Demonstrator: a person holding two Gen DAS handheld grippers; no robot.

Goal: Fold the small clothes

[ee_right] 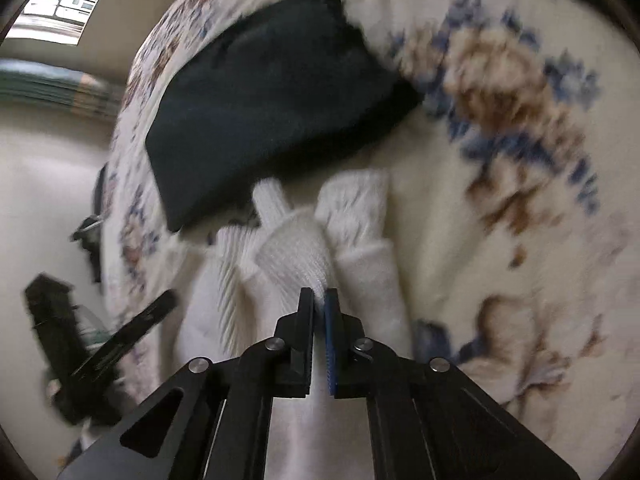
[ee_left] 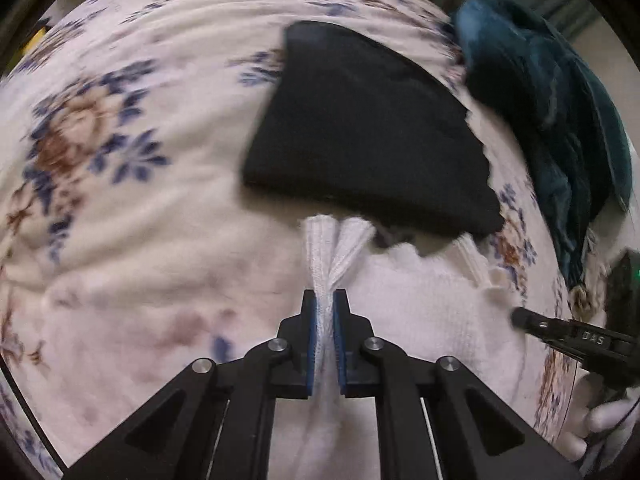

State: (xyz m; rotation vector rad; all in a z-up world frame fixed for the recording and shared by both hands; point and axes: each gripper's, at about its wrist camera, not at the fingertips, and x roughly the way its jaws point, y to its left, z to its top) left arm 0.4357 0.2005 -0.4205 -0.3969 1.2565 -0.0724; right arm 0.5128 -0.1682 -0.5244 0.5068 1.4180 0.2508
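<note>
A floral blanket [ee_left: 120,128] covers the whole work surface, cream with blue and brown flowers. On it, far from the cameras, lies a folded black garment [ee_left: 360,128], and at the right edge of the left wrist view a crumpled teal garment [ee_left: 560,92] is heaped. Nearer, touching the black piece's lower edge, lies the white knitted garment [ee_left: 420,300], the piece being folded, with its ribbed edge bunched into ridges. The left gripper [ee_left: 327,300] has its jaws clamped on one pinched ridge of that ribbed edge; the right gripper [ee_right: 318,300] is likewise closed tight on a gather of the white knit at its other side. To do this step well, I judge both grips should lift together and level, keeping the edge taut between them so it does not sag, then carry it over evenly, clear of the black garment, so the fold lands square.
</note>
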